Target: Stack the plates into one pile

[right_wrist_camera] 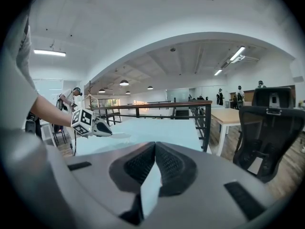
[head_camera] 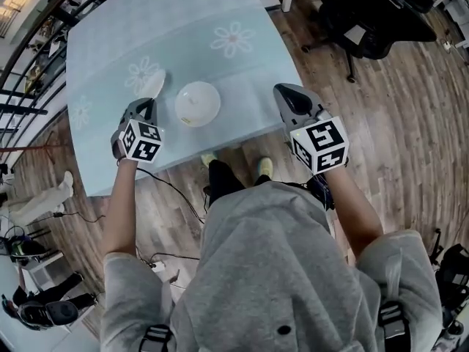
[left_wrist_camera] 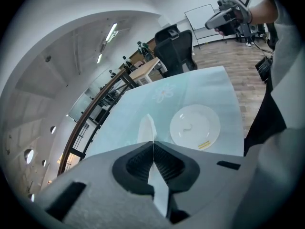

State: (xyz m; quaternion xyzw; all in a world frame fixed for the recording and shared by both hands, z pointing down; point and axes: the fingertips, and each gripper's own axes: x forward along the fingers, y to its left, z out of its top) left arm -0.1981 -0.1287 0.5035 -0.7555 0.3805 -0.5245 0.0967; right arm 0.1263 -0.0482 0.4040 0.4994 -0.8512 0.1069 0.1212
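My left gripper (head_camera: 146, 103) is clamped on a plate (head_camera: 152, 83), which is tilted up just left of the second plate (head_camera: 198, 103). That one lies flat on the pale blue table (head_camera: 110, 42). My right gripper (head_camera: 283, 92) is closed on nothing at the table's right edge. Beyond are a wood floor (head_camera: 410, 123) and a chair (head_camera: 366, 20).

On the table (head_camera: 183, 35), toward the front edge and about midway across: loose plate (head_camera: 198, 103), lying flat. Just left of it, not touching: clamped plate (head_camera: 152, 84), tilted on edge, its near rim pinched between the left tongs (head_camera: 149, 103). At the table's front right corner, well apart from both plates: right tongs (head_camera: 287, 95). Beyond the table's right side, on the floor (head_camera: 410, 123): office chair (head_camera: 370, 17). Along the table's left side: railing (head_camera: 29, 64).
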